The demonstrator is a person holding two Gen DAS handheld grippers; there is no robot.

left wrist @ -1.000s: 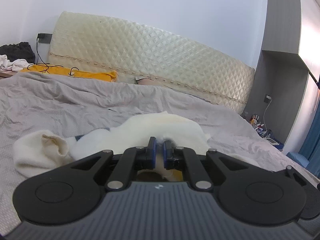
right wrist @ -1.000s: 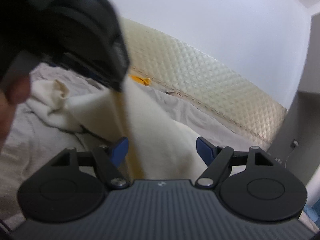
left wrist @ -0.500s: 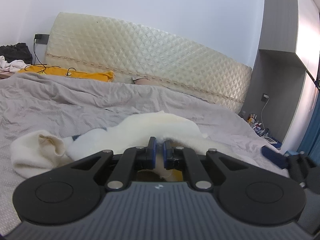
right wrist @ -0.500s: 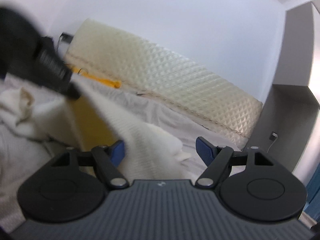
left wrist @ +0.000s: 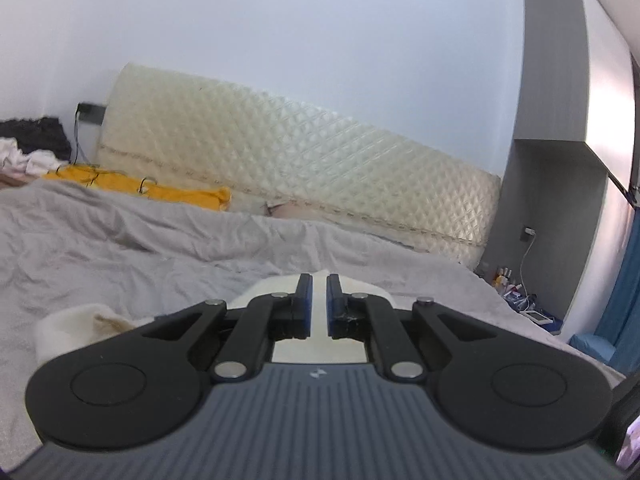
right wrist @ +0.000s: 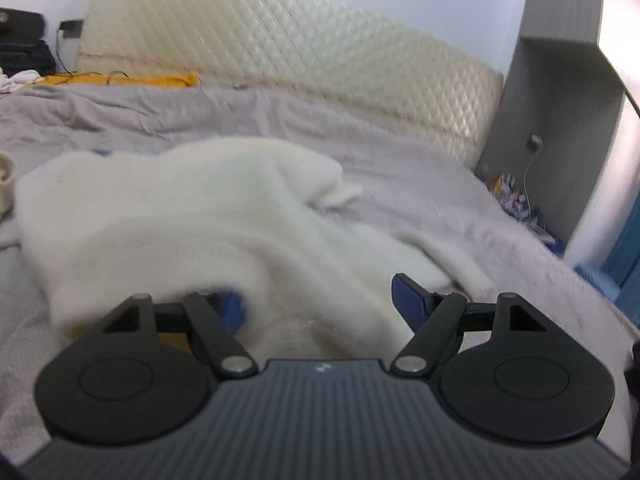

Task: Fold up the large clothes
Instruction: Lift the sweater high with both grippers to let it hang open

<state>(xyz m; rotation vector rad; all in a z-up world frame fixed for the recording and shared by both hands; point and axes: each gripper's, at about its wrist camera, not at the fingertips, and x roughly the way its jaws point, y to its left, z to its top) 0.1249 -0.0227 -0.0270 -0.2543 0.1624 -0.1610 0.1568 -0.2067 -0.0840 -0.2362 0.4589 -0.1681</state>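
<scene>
Right now the cream sweater (right wrist: 224, 216) lies in a loose heap on the grey bedspread (right wrist: 420, 184), toward the near edge of the bed, its soft knit rumpled into broad rolls and one flap thrown toward the headboard. A cuffed sleeve end (left wrist: 80, 324) sticks out to the left of the pile in the left wrist view. A small patch of blue shows at the far left edge of the heap; what it belongs to is unclear.

The left gripper (left wrist: 318, 300) has its jaws pinched nearly together on a thin fold of the sweater, pale cloth filling the narrow slit between the blue pads. The right gripper (right wrist: 320, 300) stands with its jaws spread wide over the near slope of the garment; cloth bulges between them, partly covering the left pad, and the right pad stands clear of the knit, so nothing is clamped.

Behind the sweater the bedspread runs in shallow wrinkles up to a quilted, diamond-stitched cream headboard (left wrist: 304, 168). A yellow cloth (left wrist: 160, 190) with dark cords across it lies along the base of the headboard on the left, and dark and white clothing (left wrist: 32, 148) is piled beyond it. To the right stands a grey cabinet (left wrist: 552, 120), with small clutter and a charging cable at its foot, and a blue curtain (left wrist: 624, 288) at the frame edge.
</scene>
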